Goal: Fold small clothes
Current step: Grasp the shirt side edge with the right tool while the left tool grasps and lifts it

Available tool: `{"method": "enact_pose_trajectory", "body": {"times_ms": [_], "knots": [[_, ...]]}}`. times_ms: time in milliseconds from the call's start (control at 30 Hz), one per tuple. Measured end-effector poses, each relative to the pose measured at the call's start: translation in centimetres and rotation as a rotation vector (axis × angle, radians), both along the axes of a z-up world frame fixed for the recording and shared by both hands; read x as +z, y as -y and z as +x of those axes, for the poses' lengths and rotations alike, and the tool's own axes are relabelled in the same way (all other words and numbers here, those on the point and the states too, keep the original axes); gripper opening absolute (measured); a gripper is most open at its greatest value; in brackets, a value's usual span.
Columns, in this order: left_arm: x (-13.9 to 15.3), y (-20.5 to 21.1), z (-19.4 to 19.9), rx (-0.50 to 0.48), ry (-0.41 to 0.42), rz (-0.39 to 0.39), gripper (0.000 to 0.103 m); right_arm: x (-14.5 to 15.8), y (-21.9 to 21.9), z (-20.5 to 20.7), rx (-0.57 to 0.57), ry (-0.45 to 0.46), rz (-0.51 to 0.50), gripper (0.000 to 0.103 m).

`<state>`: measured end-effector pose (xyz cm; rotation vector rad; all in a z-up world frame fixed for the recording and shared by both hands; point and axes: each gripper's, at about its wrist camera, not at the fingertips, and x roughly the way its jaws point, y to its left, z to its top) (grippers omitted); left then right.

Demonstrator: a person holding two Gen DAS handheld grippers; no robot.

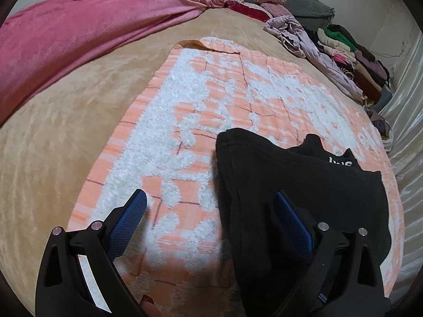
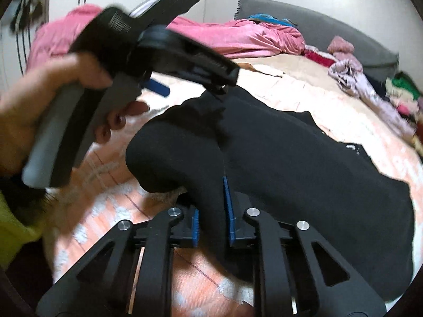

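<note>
Black garment (image 2: 290, 158) pinched: right hand-held gripper (image 2: 211, 211) view only.

Black garment (image 2: 304, 158): matt, soft knit cloth. Mat (image 1: 185, 105) under it: orange woven cloth, tufted white pile. Pink blanket (image 1: 92, 26) at 11 o'clock: velvety sheen. Gripper pads (image 1: 127, 227): blue, textured rubber; frames matt black plastic.

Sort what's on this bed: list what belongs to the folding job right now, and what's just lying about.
In the job:
- black garment, spread on the orange-and-white towel
- right claw, shut on a fold of the garment
- left claw, open above the towel

Lying about:
- pink blanket
- stack of folded clothes
- crumpled lilac garment
- grey pillow
</note>
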<state>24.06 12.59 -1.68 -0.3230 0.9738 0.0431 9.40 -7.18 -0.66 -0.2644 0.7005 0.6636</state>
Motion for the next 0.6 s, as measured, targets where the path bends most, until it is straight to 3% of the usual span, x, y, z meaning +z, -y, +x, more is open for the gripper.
{"method": "enact_pose_trajectory", "body": {"times_ms": [267,300,367,600], "knots": [[-0.4,0.8,0.2,-0.046,0.005,-0.077,0.093,0.4,1.0,0.1,0.002,-0.015,0.058,0.006],[-0.4,0.9,0.2,-0.054,0.005,-0.087,0.084,0.4,1.0,0.1,0.002,-0.018,0.063,0.006],[-0.8,1.3,0.3,-0.071,-0.004,-0.111,0.077,0.5,1.2,0.1,0.001,-0.02,0.072,0.006],[-2.0,1.9,0.8,-0.092,-0.025,-0.152,0.071,0.6,1.4,0.2,-0.004,-0.026,0.083,0.006]]}}
